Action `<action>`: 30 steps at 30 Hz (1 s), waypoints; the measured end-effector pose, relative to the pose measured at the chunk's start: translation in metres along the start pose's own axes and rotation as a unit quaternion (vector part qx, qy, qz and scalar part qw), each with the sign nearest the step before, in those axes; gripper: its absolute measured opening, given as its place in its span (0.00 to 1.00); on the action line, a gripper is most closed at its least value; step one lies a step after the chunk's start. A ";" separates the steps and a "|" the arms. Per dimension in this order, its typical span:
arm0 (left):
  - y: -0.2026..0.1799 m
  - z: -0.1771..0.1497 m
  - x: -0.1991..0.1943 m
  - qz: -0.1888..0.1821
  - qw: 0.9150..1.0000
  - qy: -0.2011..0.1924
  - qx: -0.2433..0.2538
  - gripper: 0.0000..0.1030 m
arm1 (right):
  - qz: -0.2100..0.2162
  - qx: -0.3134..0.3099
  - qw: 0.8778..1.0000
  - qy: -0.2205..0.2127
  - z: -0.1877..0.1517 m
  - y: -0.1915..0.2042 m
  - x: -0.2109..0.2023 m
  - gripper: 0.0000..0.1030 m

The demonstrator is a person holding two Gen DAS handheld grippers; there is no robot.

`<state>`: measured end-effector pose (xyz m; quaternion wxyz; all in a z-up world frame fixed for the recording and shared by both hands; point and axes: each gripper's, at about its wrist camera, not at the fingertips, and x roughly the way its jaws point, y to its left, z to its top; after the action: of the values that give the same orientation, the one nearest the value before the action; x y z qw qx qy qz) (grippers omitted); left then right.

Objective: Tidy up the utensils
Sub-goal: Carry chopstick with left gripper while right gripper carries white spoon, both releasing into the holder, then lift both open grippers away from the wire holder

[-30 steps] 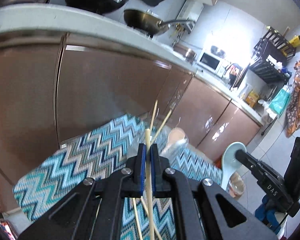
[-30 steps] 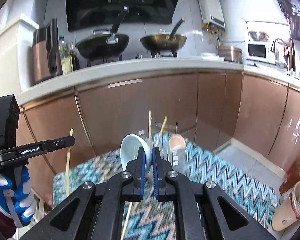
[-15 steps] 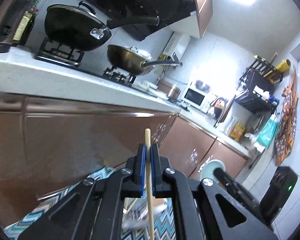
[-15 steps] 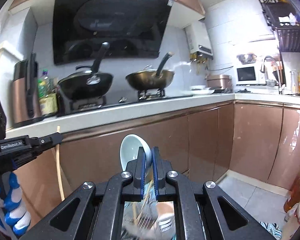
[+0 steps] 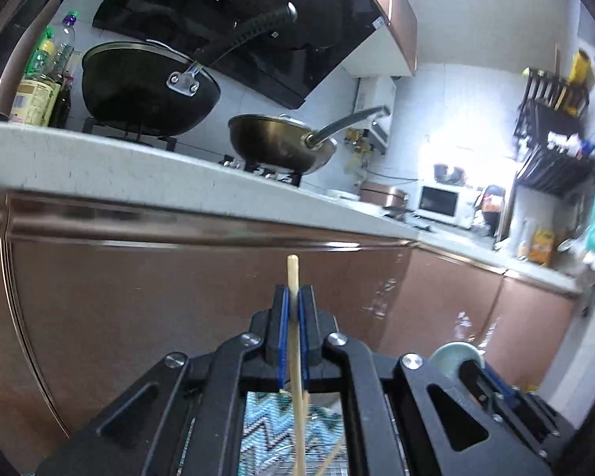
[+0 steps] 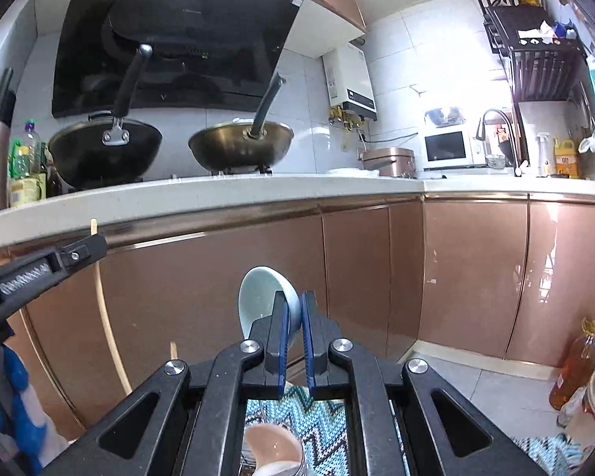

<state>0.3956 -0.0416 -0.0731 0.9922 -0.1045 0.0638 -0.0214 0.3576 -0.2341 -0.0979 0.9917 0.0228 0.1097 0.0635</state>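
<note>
The left gripper (image 5: pixel 293 319) is clenched on a chopstick (image 5: pixel 295 357) at lower centre; the right gripper (image 6: pixel 293 331) grips a pale spoon (image 6: pixel 263 301), bowl up. Both utensils are lifted, neither yet put away, so I judge the sorting midway. The right view alone shows a pinkish cup (image 6: pixel 273 450) at bottom centre, over the zigzag cloth (image 6: pixel 325 424); the left view shows more chopsticks (image 5: pixel 331 456) low in frame

We see both wrist views from low down, aimed forward and upward at the copper-brown cabinet fronts (image 5: pixel 186 301) (image 6: pixel 361 277). Both share the black wok (image 5: pixel 146 87) (image 6: pixel 103 150) and white microwave (image 5: pixel 440 200) (image 6: pixel 448 146).
</note>
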 end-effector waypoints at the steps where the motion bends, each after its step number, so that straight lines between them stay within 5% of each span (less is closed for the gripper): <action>1: 0.000 -0.008 0.003 0.009 1.000 -0.002 0.003 0.04 | -0.001 -0.001 1.000 0.001 -0.006 0.001 0.001 0.07; 9: 0.007 -0.044 0.002 0.043 0.999 -0.010 0.009 0.07 | 0.005 -0.022 1.000 0.015 -0.042 0.014 0.001 0.12; 12: 0.013 -0.048 -0.004 0.042 0.999 -0.003 0.003 0.19 | 0.009 -0.024 1.000 0.018 -0.046 0.017 -0.008 0.19; 21: 0.022 -0.034 -0.044 0.039 0.999 0.003 0.000 0.33 | -0.003 -0.029 1.000 0.000 -0.030 0.020 -0.049 0.44; 30: 0.031 -0.017 -0.112 0.037 0.999 0.024 0.011 0.41 | -0.012 -0.020 1.000 0.009 -0.011 0.012 -0.112 0.53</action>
<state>0.2832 -0.0088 -0.0826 0.9916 -0.0909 0.0908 0.0125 0.2456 -0.2363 -0.0838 0.9915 0.0009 0.1180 0.0542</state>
